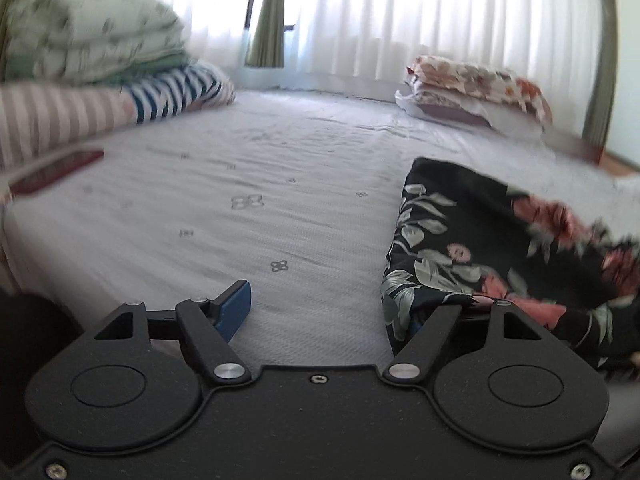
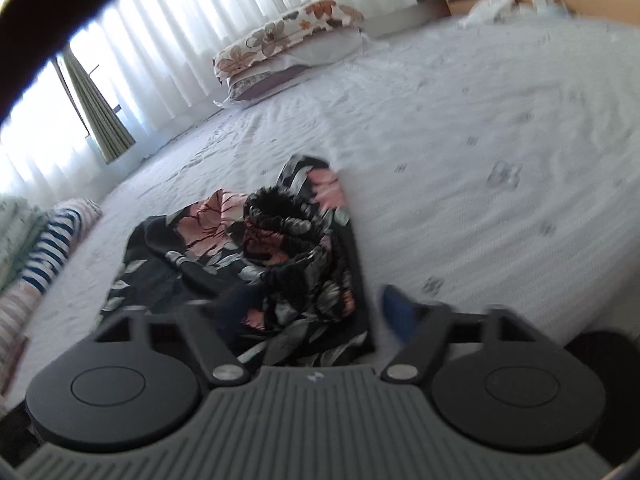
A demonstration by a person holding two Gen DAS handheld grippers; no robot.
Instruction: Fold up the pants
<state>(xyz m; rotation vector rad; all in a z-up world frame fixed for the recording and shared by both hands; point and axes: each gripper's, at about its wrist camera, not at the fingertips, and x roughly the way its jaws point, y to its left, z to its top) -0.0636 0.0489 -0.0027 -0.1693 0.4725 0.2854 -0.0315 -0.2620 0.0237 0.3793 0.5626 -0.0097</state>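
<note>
White bedsheet (image 1: 280, 160), floral pants (image 2: 280, 248) bunched (blurred) between right gripper's (image 2: 312, 312) spread fingers, left gripper (image 1: 332, 312) fingers apart, empty.

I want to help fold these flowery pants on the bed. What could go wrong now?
The pants lie bunched in a heap, so a pinch may catch several layers and fold them crooked. The right gripper stands open with cloth between its fingers, so it may grab a lump rather than an edge. The left gripper has one finger hidden by cloth and could snag it.
</note>
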